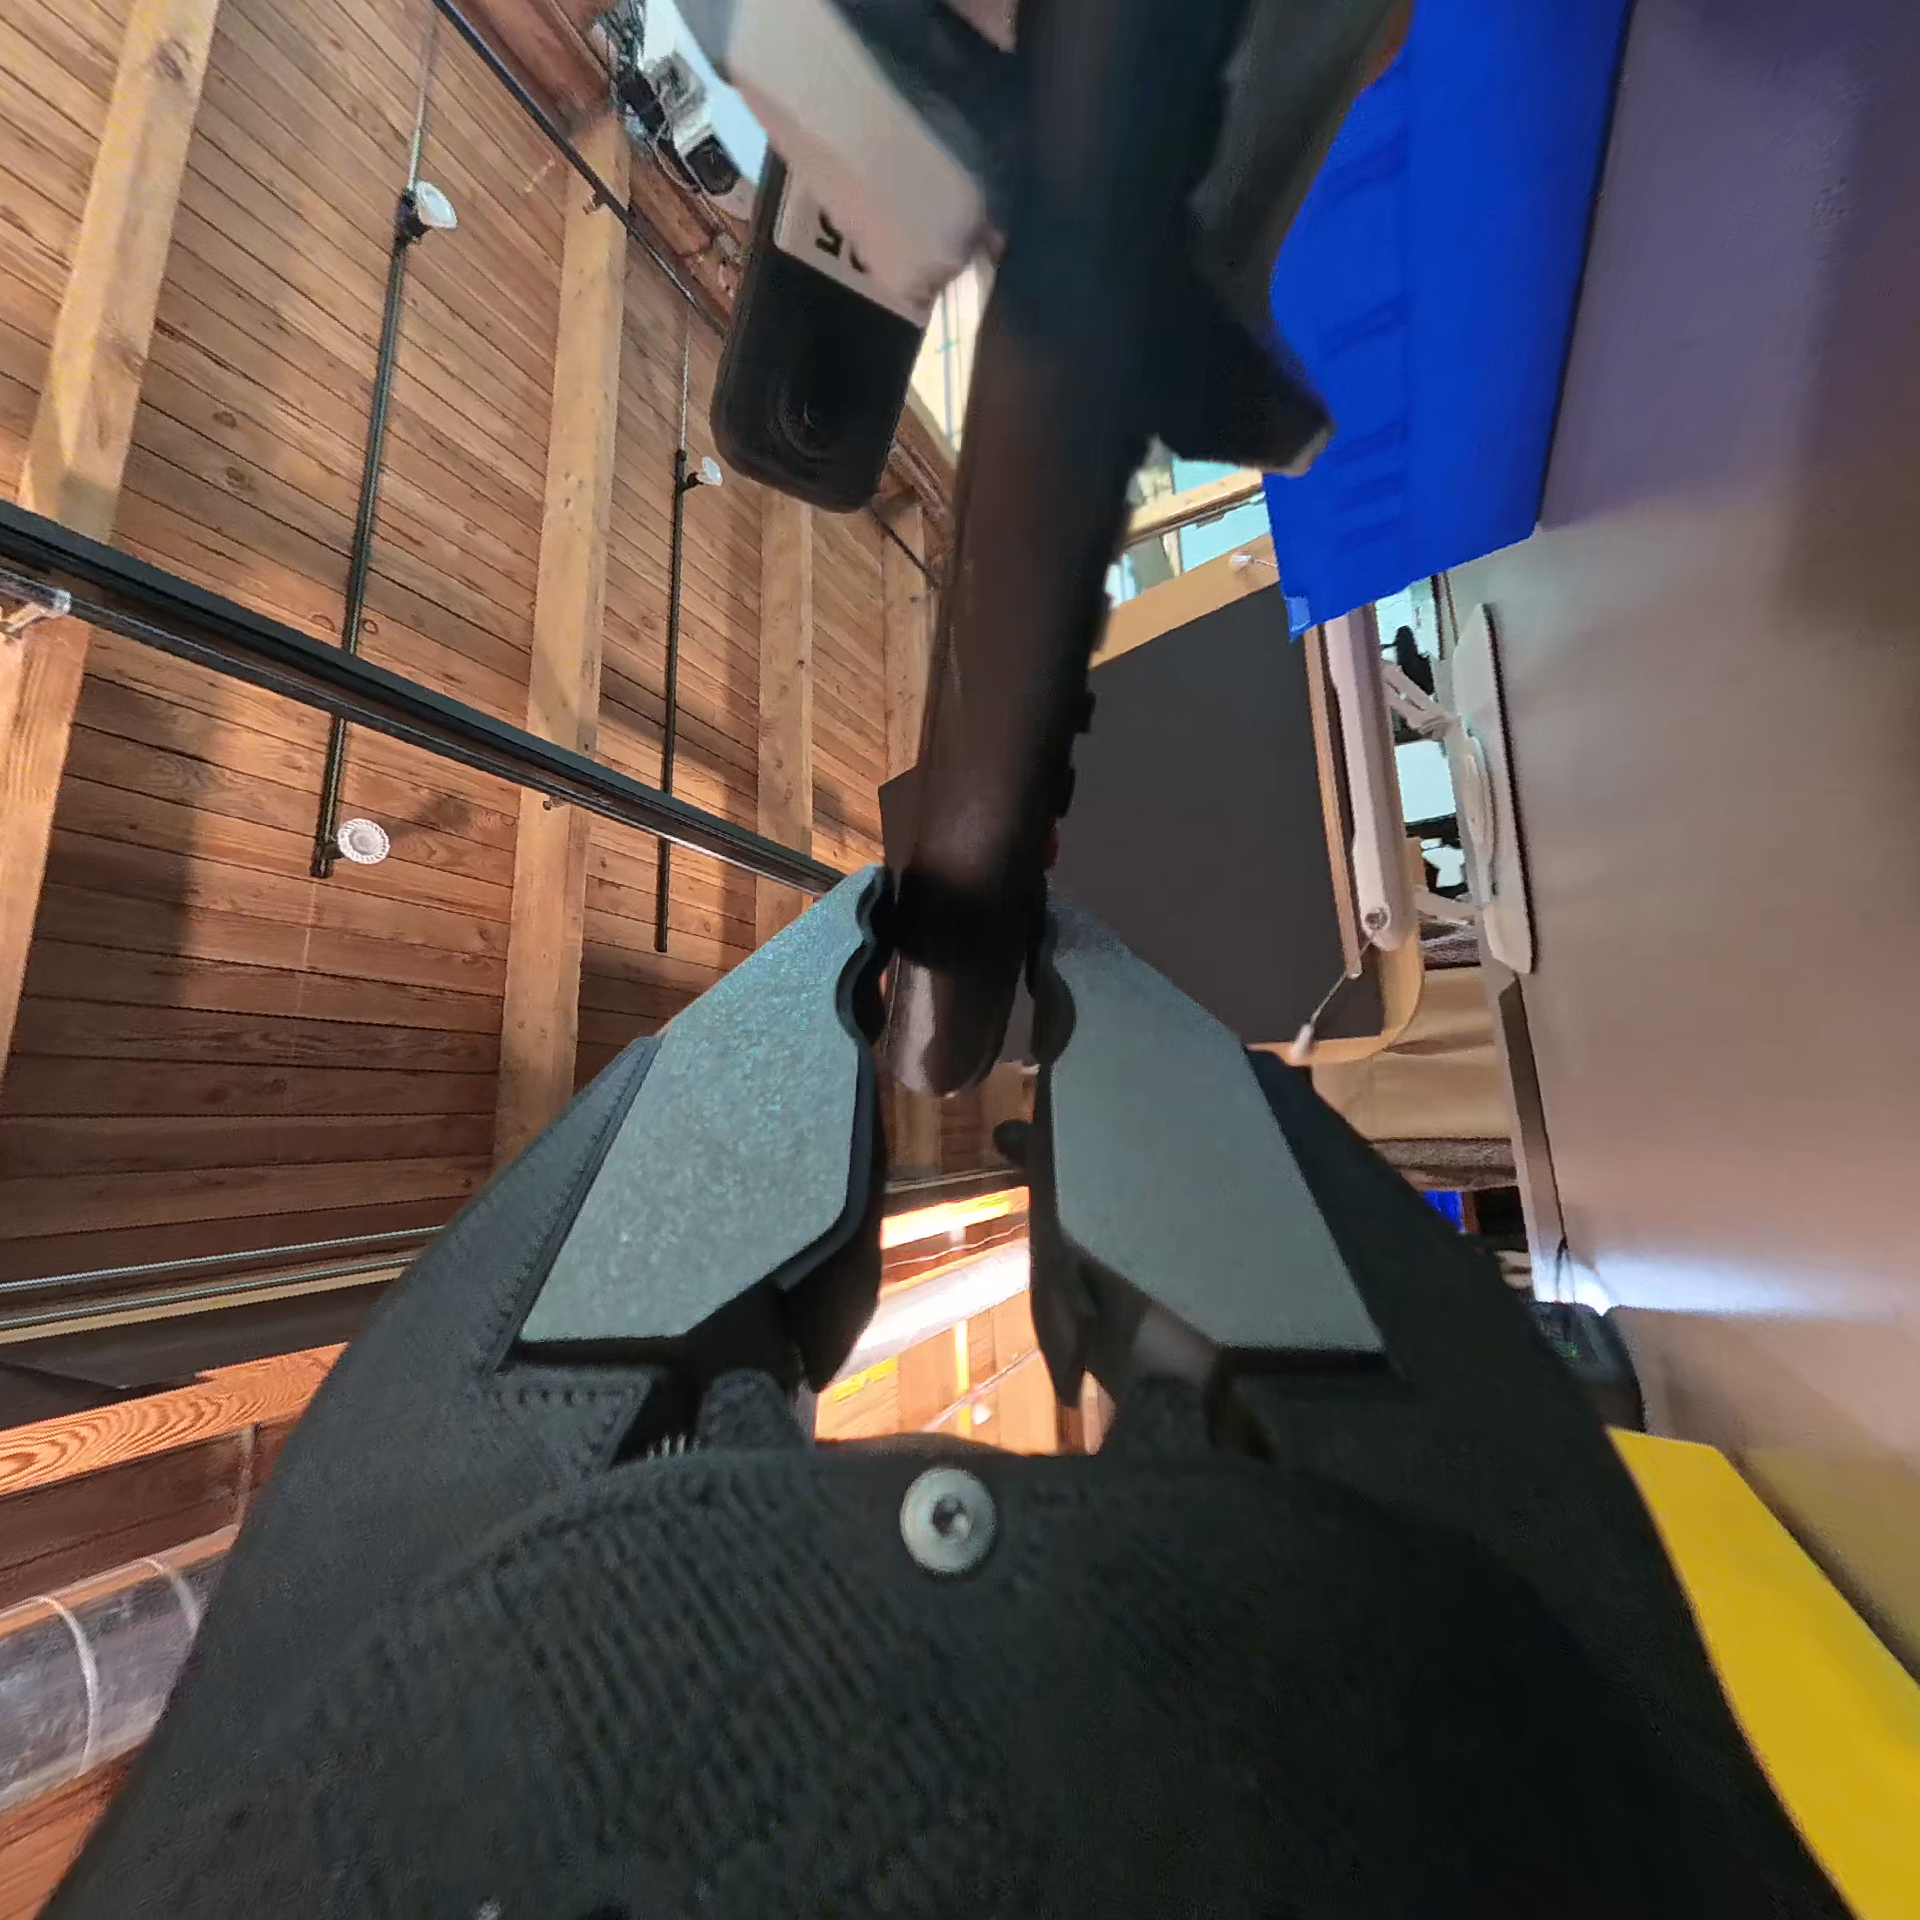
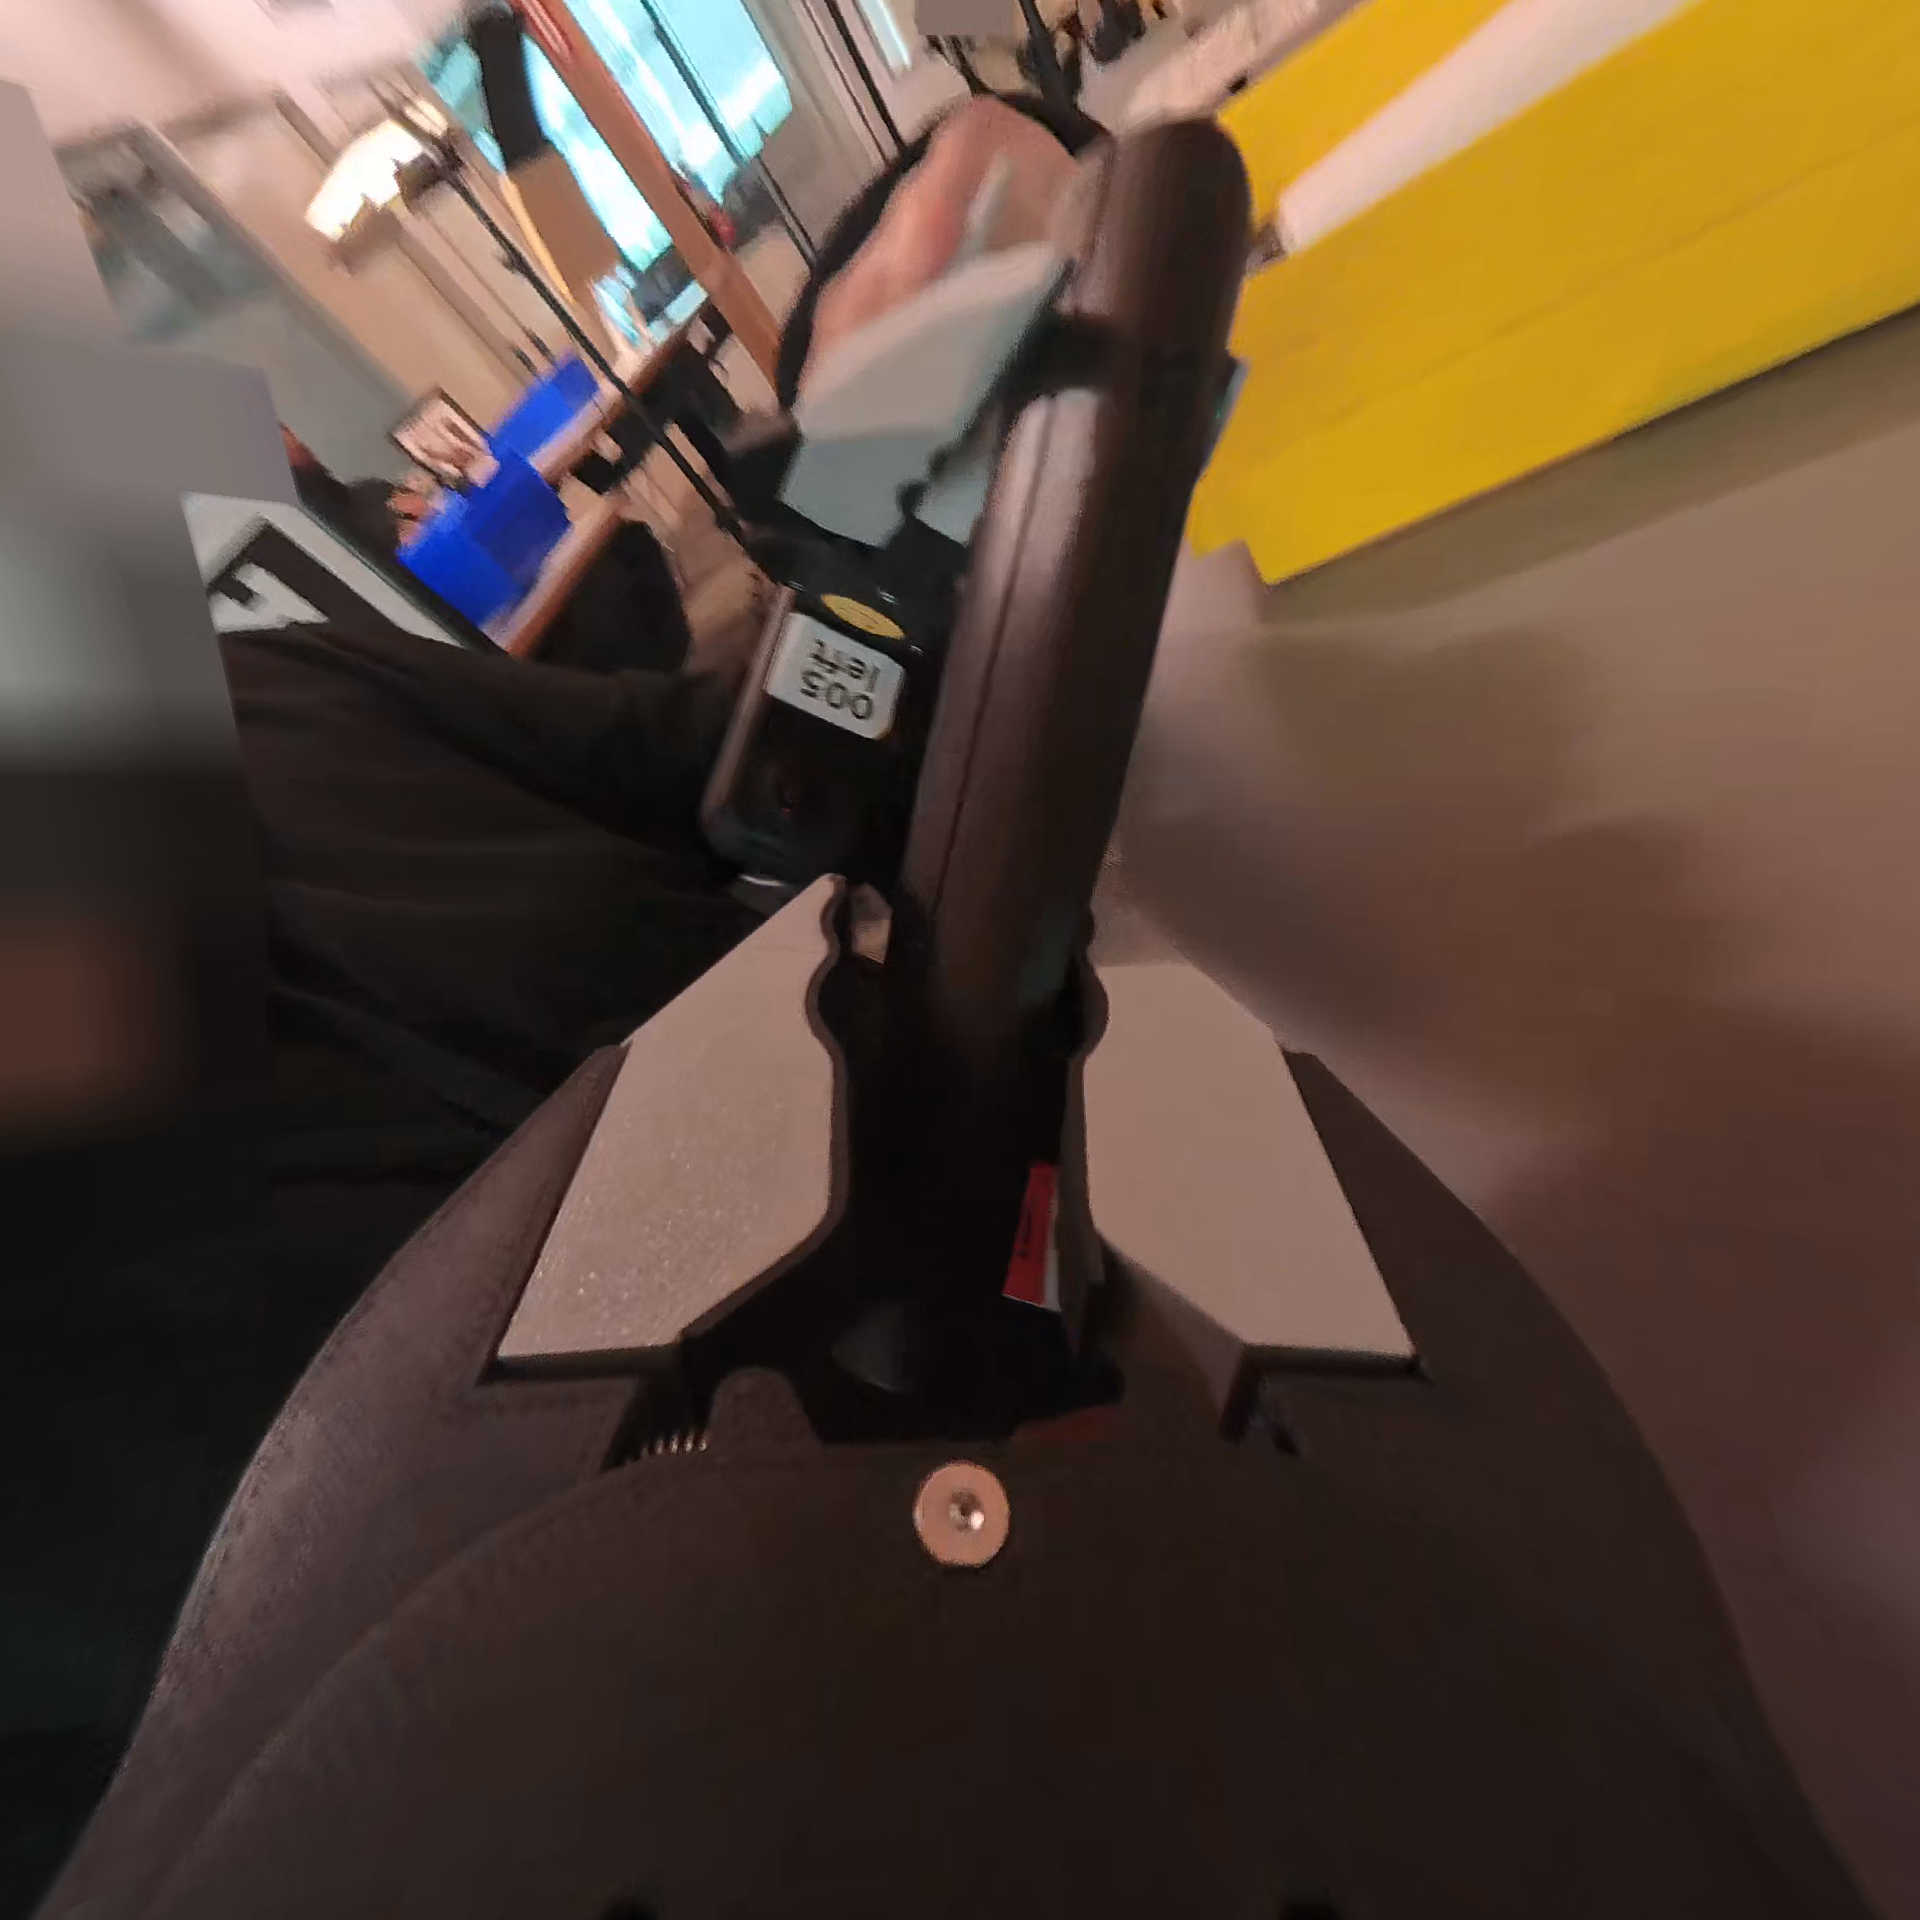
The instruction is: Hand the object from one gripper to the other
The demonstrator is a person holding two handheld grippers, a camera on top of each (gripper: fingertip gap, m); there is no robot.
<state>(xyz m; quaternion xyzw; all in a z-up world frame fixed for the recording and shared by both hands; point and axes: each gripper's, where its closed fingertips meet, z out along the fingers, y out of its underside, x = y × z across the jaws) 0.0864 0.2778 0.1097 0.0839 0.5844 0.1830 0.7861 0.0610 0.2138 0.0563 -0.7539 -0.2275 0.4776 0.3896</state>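
Black object between both grippers' fingertips

Left tool faces right tool along black object; wooden ceiling well apart.

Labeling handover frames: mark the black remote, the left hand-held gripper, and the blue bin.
remote (image 1: 1023, 644): left wrist view, mid-body.
left hand-held gripper (image 1: 961, 935): left wrist view, between fingertips.
blue bin (image 1: 1423, 312): left wrist view, side wall.

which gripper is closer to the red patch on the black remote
Right. The right gripper holds the remote around the red patch; the left gripper clamps the opposite end.
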